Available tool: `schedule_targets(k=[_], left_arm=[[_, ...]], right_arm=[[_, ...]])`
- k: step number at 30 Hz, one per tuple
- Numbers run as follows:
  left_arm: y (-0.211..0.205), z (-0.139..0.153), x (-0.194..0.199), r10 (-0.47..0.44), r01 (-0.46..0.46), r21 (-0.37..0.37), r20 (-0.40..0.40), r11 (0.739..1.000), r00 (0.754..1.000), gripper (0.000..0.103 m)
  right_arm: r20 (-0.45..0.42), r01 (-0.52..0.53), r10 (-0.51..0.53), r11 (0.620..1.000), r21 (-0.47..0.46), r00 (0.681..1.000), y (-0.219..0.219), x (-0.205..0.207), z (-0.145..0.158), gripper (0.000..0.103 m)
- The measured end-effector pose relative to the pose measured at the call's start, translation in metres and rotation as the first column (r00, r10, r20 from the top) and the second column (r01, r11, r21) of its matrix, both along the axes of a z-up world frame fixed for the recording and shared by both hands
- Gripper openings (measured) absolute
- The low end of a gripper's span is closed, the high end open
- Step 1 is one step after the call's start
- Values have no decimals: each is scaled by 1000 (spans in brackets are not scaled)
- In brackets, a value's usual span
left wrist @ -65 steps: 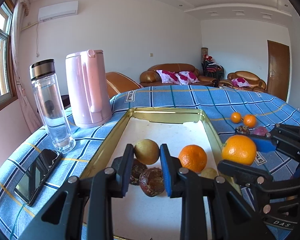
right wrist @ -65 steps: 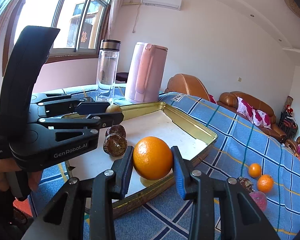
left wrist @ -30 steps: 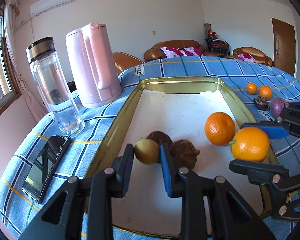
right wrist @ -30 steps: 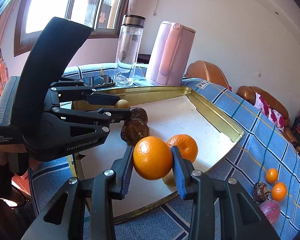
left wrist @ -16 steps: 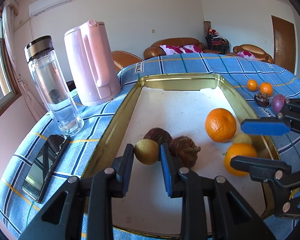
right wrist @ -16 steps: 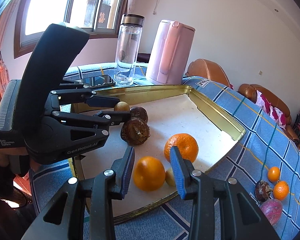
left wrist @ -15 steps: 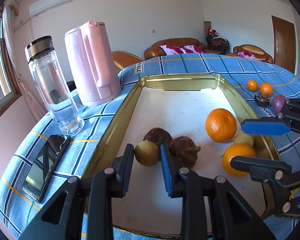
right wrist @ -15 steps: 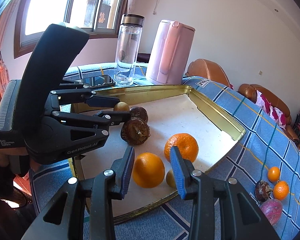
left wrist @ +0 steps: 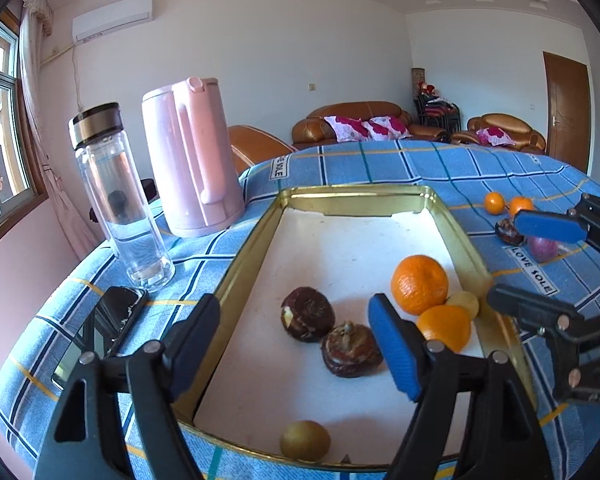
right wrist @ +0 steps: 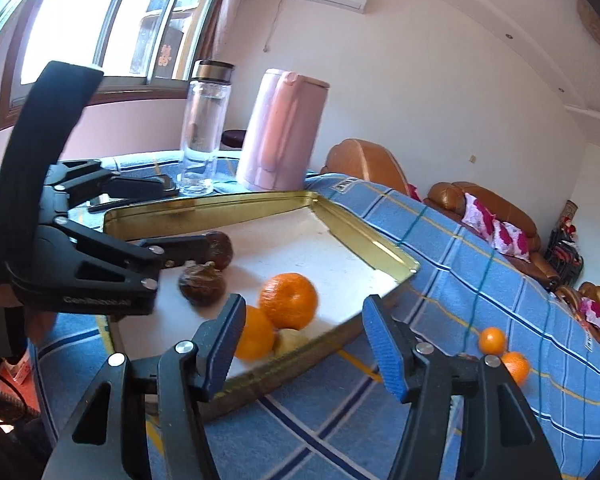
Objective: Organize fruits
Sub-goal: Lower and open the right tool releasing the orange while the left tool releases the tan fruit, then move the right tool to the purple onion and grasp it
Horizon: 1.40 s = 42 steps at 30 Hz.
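Both grippers, left gripper point(left wrist: 292, 344) and right gripper point(right wrist: 304, 344), gape wide, empty; loose pear point(left wrist: 305, 440) at tray point(left wrist: 244, 264) near edge may get knocked off.

Sunlight is pouring through a wood-framed window point(right wrist: 112, 20) into pale pink walls; an air conditioner point(left wrist: 112, 16) is hanging high beside it. Brown leather sofas point(left wrist: 360, 122) with red-patterned cushions are standing along the far wall, and a brown door point(left wrist: 566, 112) is showing at the right

Pink kettle point(left wrist: 192, 156), glass bottle point(left wrist: 116, 196), phone point(left wrist: 100, 332)
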<state>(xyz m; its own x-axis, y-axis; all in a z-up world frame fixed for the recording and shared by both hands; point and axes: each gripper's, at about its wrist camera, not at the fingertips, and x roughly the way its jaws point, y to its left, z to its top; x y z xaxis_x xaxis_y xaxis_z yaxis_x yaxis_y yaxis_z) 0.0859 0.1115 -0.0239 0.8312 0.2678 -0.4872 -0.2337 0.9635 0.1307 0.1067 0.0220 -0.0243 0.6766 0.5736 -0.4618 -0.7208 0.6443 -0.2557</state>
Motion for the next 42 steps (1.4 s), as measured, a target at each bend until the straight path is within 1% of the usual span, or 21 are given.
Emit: schedule_targets(k=[2, 3, 4, 5, 7, 10, 12, 15, 20, 21, 22, 23, 25, 28, 31, 33, 35, 39, 41, 42], left_arm=[[-10, 9, -2, -15, 15, -2, 30, 1000, 999, 91], [-16, 14, -3, -24, 24, -2, 47, 1000, 999, 99], [-22, 18, -4, -34, 34, -2, 64, 999, 997, 101], [-30, 22, -3, -50, 50, -1, 75, 999, 996, 101], [-48, 28, 1, -91, 90, 15, 81, 996, 993, 101], [-75, 31, 11, -152, 150, 35, 68, 988, 986, 101], [-91, 30, 19, -195, 194, 40, 48, 980, 980, 101], [-110, 29, 32, -237, 236, 46, 18, 971, 971, 101], [-128, 28, 52, -270, 270, 38, -18, 962, 963, 101], [-131, 27, 55, -271, 272, 35, -28, 962, 962, 101], [-133, 27, 58, -272, 273, 31, -35, 962, 962, 101], [-134, 28, 61, -274, 275, 24, -39, 961, 961, 101], [-136, 27, 67, -268, 269, 18, -47, 963, 962, 101], [-145, 27, 79, -278, 279, 6, -59, 960, 959, 102], [-161, 24, 92, -293, 295, 9, -77, 956, 953, 101], [-171, 21, 103, -305, 306, -8, -87, 952, 948, 101], [-180, 16, 116, -309, 308, -23, -111, 951, 944, 101], [-189, 1, 145, -310, 304, -57, -163, 951, 937, 93], [-191, -7, 162, -309, 298, -82, -198, 951, 930, 86], [-191, -11, 171, -306, 291, -98, -217, 952, 927, 81]], right_arm=[[-16, 62, -61, 998, 23, 998, -21, 12, 7, 62], [-22, 107, -106, 994, 35, 994, -33, 20, 10, 62], [-17, 166, -165, 985, 40, 986, -45, 29, 13, 63], [-15, 228, -228, 973, 43, 974, -56, 38, 15, 64], [-57, 336, -334, 941, 36, 941, -77, 60, 16, 72], [-158, 398, -392, 917, 9, 907, -99, 86, 5, 73], [-202, 410, -407, 912, -26, 891, -105, 96, -6, 73], [-276, 389, -383, 921, -36, 882, -108, 105, -15, 73], [-341, 392, -389, 918, -63, 856, -110, 120, -27, 72], [-355, 387, -384, 920, -64, 853, -112, 123, -29, 60], [-378, 374, -363, 926, -47, 852, -116, 125, -30, 56], [-395, 377, -356, 926, -27, 847, -121, 124, -29, 55], [-401, 418, -385, 909, -7, 831, -133, 126, -28, 55], [-371, 492, -452, 870, 15, 811, -152, 130, -23, 55], [-368, 552, -507, 834, 22, 780, -173, 138, -21, 55], [-379, 571, -520, 820, 29, 766, -182, 141, -21, 55], [-383, 580, -527, 814, 32, 759, -189, 143, -20, 55], [-400, 606, -540, 794, 51, 740, -199, 146, -19, 55], [-410, 611, -538, 789, 65, 737, -203, 148, -19, 56], [-412, 612, -536, 788, 68, 737, -204, 147, -19, 56]])
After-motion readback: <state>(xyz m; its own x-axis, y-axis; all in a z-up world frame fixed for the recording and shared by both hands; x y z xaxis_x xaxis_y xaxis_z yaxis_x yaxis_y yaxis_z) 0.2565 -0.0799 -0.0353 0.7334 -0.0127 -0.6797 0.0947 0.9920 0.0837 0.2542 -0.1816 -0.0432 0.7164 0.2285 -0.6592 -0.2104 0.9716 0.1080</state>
